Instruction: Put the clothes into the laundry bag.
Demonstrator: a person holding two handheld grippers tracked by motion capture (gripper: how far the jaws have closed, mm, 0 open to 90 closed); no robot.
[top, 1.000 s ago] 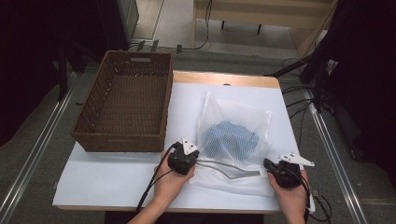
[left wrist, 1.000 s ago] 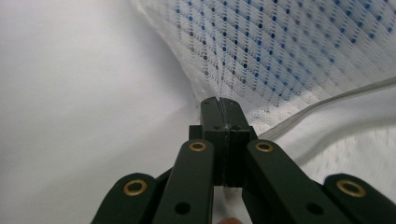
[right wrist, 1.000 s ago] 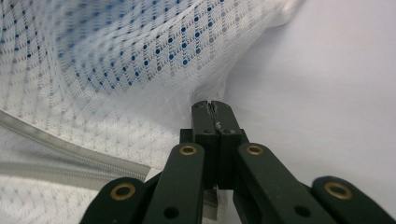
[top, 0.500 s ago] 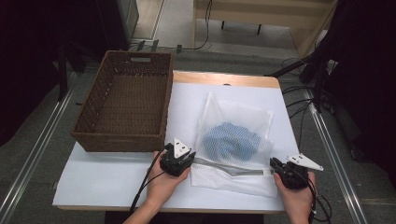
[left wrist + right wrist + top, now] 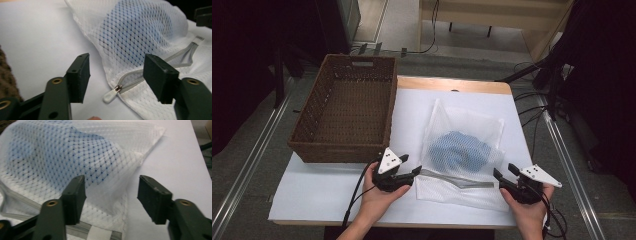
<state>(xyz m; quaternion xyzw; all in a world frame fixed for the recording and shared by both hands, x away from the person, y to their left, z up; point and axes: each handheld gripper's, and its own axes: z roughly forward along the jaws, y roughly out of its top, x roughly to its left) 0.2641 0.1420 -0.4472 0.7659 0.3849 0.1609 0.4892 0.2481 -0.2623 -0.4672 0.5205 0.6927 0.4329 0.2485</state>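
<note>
1. Two tongs sit at the near edge of the table (image 5: 337, 200), one at each end of the mesh bag's zipper (image 5: 459, 178).
2. Left tongs (image 5: 415, 170): jaws apart, having just been opening. In the left gripper view the zipper pull (image 5: 111, 94) lies on the table between the jaws, untouched by either pad.
3. Right tongs (image 5: 496, 174): jaws apart, having just been opening. In the right gripper view the bag's corner lies between the jaws, with no pad pressing on it.
4. Mesh bag (image 5: 467, 125): white, lying flat on the white table cover, right of centre. A blue cloth (image 5: 459, 150) is bunched inside it.
5. Zipper: partly open, running along the bag's near side between the two tongs.
6. Wicker basket (image 5: 312, 112): brown, on the left half of the table, just beside the left tongs and apart from the bag.
7. Surroundings: cables (image 5: 537, 107) trail on the floor to the right of the table; metal rails (image 5: 249, 170) run along both sides.
8. Obstructions: the left tongs' trailing cable (image 5: 357, 187) runs back along the forearm, clear of the bag.
</note>
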